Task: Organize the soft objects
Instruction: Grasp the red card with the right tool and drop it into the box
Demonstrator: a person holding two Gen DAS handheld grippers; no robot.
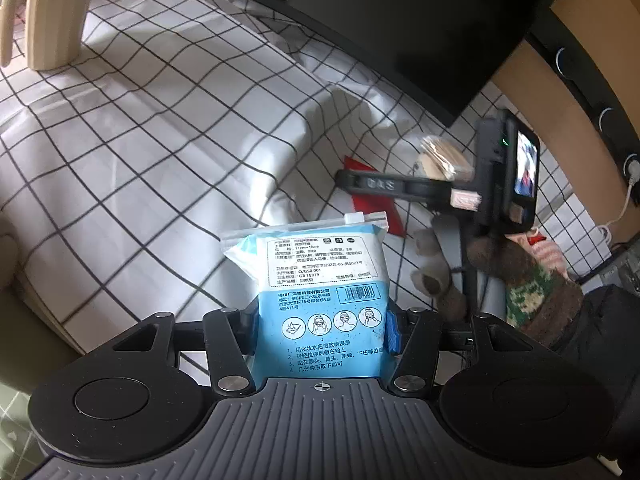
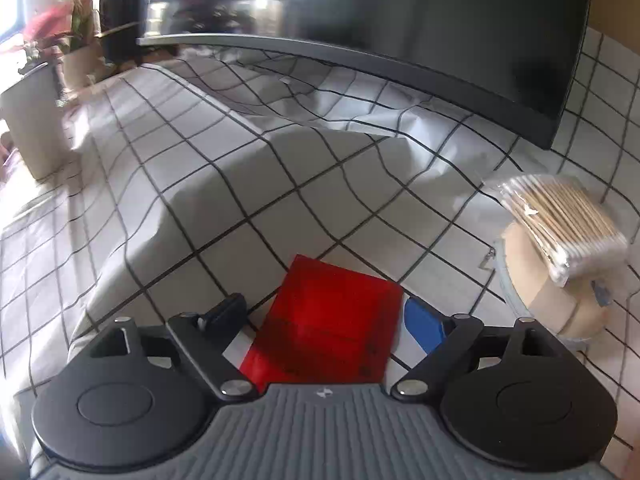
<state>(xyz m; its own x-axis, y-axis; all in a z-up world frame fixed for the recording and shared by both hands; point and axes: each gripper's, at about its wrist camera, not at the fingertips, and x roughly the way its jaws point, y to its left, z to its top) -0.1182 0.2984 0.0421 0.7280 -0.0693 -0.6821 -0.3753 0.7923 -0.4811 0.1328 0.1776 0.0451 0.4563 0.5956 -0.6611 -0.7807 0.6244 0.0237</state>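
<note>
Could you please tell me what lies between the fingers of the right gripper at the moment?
The red packet lies flat on the checked cloth between the right gripper's open fingers, which do not press on it. The right wrist view shows this.

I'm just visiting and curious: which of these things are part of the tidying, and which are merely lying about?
Part of the job:
- blue pack of cotton pads, held
- red packet
- cotton swab bag

Lying about:
- cream jug
- dark monitor
- checked cloth
</note>
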